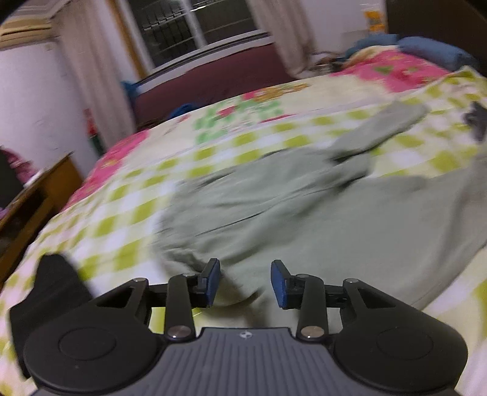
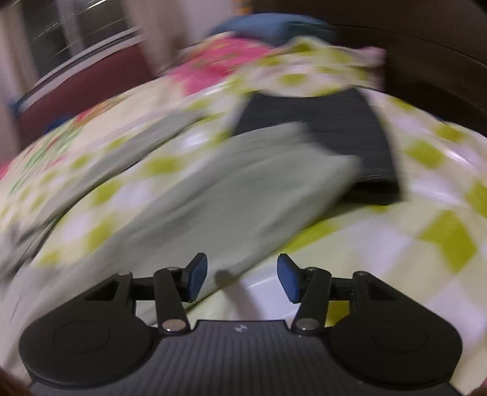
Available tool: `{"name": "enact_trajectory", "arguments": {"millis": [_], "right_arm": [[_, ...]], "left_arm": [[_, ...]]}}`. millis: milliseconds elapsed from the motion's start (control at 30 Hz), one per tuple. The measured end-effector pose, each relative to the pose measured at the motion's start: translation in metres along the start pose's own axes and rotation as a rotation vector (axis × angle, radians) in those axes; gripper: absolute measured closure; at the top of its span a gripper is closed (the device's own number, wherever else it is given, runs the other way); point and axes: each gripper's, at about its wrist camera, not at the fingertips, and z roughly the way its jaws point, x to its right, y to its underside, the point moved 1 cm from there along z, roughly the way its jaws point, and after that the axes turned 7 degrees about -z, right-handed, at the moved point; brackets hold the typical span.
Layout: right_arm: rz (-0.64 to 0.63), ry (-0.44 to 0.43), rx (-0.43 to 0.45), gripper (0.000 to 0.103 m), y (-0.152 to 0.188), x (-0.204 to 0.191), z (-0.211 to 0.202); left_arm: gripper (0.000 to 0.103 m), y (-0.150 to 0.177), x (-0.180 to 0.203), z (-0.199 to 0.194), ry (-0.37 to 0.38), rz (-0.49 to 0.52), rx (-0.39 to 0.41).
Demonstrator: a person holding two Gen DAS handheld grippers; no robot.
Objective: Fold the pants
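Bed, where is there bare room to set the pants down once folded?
Bare checked cover lies left of the green pants, up to the pink border and the bed edge. More lies right of the pant leg, below the dark cloth. The middle is crowded: the pants sprawl across it, one end overlapping the dark cloth.

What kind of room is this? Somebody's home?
Most likely a home bedroom. A bed with a checked, flowered cover fills the view, green pants lie on it, and behind are a curtained window and a blue pillow.
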Motion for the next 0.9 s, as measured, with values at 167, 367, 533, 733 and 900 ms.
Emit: {"name": "enact_trajectory", "arguments": {"millis": [167,367,533,733,900], "right_arm": [[0.165,0.0,0.01,0.046,-0.016,0.039,0.026],[0.292,-0.089,-0.003,0.1,-0.026,0.063,0.045],[0.2,0.001,0.043,0.1,-0.02,0.074,0.011],[-0.068,0.196,0.071,0.073,-0.019,0.05,-0.02],[-0.375,0.05,0.18,0.066,-0.035,-0.038,-0.038]], "left_arm": [[0.052,-0.015,0.064,0.017,0.143,0.049,-0.012],[0.051,-0.024,0.113,0.018,0.224,0.115,0.0],[0.051,-0.025,0.108,0.018,0.217,0.125,0.02],[0.05,-0.033,0.058,0.04,0.127,0.095,0.044],[0.037,-0.051,-0.002,0.069,0.039,0.1,0.081]]}}
